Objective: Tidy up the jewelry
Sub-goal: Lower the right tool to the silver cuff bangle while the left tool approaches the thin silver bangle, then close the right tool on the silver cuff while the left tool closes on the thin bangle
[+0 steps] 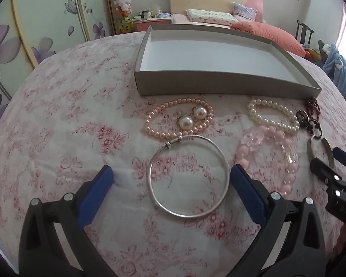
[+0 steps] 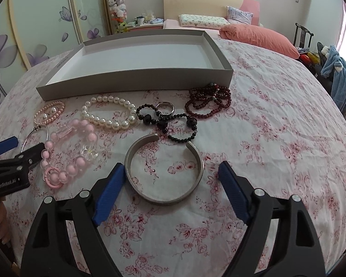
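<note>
My left gripper (image 1: pixel 173 173) stands open over the flowered bedspread, its blue pads on either side of a thin silver bangle (image 1: pixel 189 217); the right pad is close to the bangle's rim. My right gripper (image 2: pixel 170 167) is open around a wide silver cuff (image 2: pixel 163 199), with the left pad at the cuff's edge and the right pad apart from it. Behind them lie a pink pearl bracelet (image 1: pixel 150 117) ringing two pearl earrings (image 1: pixel 186 122), a white pearl bracelet (image 2: pixel 108 120), a pink bead bracelet (image 2: pixel 69 168), a black bead bracelet (image 2: pixel 182 138), a silver ring (image 2: pixel 165 108) and a dark red bead bracelet (image 2: pixel 207 103).
A shallow grey box (image 2: pixel 136 83) with a white inside sits open just beyond the jewelry. The bedspread (image 2: pixel 276 138) stretches bare to the right. Pillows (image 2: pixel 260 37) lie at the head of the bed. A chair with clothes (image 2: pixel 339 73) stands at the right edge.
</note>
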{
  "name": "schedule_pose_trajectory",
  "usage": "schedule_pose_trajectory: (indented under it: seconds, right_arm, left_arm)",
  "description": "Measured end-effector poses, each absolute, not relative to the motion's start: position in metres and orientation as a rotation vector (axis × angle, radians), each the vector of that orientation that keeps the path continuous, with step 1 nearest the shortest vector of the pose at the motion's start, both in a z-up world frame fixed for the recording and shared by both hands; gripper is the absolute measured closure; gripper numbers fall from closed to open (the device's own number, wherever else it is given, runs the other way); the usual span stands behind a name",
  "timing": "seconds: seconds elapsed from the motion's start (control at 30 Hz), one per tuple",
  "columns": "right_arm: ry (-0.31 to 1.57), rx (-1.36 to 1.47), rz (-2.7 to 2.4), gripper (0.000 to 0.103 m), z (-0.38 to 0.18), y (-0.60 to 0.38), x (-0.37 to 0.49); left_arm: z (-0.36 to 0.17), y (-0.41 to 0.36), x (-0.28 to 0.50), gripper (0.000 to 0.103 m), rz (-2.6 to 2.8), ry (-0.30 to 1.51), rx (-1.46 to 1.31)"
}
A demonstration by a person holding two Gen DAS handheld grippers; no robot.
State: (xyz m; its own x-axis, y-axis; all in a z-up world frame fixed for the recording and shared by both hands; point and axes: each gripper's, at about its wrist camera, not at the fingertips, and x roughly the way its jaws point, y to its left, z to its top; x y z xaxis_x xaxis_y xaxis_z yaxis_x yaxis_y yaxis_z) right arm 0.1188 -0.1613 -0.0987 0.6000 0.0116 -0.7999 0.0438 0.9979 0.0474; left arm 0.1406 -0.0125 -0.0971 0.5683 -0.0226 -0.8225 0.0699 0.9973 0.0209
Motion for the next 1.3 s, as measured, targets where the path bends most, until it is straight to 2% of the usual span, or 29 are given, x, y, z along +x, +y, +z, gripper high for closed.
schedule_pose_trajectory:
  seconds: [0.07,0.2,0.27,0.33,0.6,0.7,0.73,0.8,0.9,1.3]
  right_arm:
    - [0.928,0.065,-0.018,0.021,-0.098,-0.161,0.121]
    - [0.925,0.067,-0.015,0.022,-0.098,-0.161,0.121]
    - [0.913,0.063,0.000,0.036,-0.096,-0.160,0.120]
    - [0.912,0.066,0.003,0.036,-0.097,-0.162,0.119]
    - [0.912,0.066,0.010,0.036,-0.099,-0.164,0.109]
    - [0.915,0.065,0.006,0.035,-0.099,-0.165,0.109]
    - [0.916,0.065,0.003,0.035,-0.099,-0.165,0.109]
    - [0.916,0.064,0.000,0.035,-0.099,-0.165,0.109]
    - [0.911,0.064,0.007,0.036,-0.100,-0.165,0.107]
    - [0.844,0.095,0.055,0.036,-0.094,-0.171,0.095]
  left_arm:
    - [-0.096,-0.013,0.141,0.006,-0.055,0.962,0.051]
    - [-0.093,-0.018,0.135,0.019,-0.069,0.945,0.057]
    - [-0.092,-0.019,0.134,0.025,-0.076,0.938,0.059]
    - [-0.090,-0.019,0.130,0.035,-0.081,0.927,0.059]
    - [-0.088,-0.014,0.121,0.034,-0.088,0.928,0.067]
    - [-0.091,-0.015,0.120,0.021,-0.071,0.940,0.065]
    - [-0.092,-0.015,0.119,0.020,-0.069,0.939,0.064]
    - [-0.092,-0.015,0.118,0.021,-0.072,0.937,0.064]
    - [-0.090,-0.015,0.116,0.035,-0.083,0.922,0.069]
    - [-0.084,-0.002,0.106,0.035,-0.090,0.893,0.012]
